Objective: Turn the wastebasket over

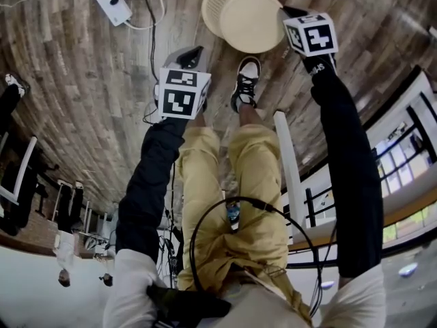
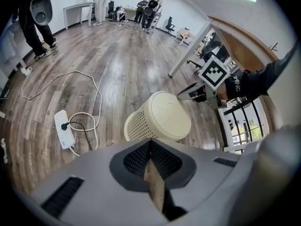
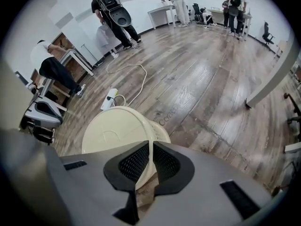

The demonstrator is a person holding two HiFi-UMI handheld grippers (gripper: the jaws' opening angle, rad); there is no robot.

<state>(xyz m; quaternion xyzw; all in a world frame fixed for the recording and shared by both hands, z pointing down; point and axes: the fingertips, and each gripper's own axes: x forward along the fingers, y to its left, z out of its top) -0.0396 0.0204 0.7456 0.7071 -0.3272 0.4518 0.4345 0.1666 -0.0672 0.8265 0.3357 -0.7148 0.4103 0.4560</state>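
The cream wastebasket (image 1: 246, 19) is seen on the wooden floor (image 1: 82, 67) with its closed round base turned upward and its wider latticed rim toward the boards. It is placed ahead of a sneaker (image 1: 246, 80) and tan trousers (image 1: 256, 183).

The right gripper (image 3: 150, 146) is held just above and beside the basket's right edge. In the right gripper view, the pale base fills the space directly beyond the jaws, which are drawn together at their tips with nothing clamped between them. Whether the basket is touched cannot be told.

The left gripper (image 2: 151, 141) is held further off, to the basket's left and nearer the person. In the left gripper view, the basket is seen beyond the jaws, clearly apart from them. These jaws are pressed together and nothing is held.

A white power strip (image 2: 64, 129) with a coiled cable (image 2: 89, 121) is seen on the floor, left of the basket and apart from it.
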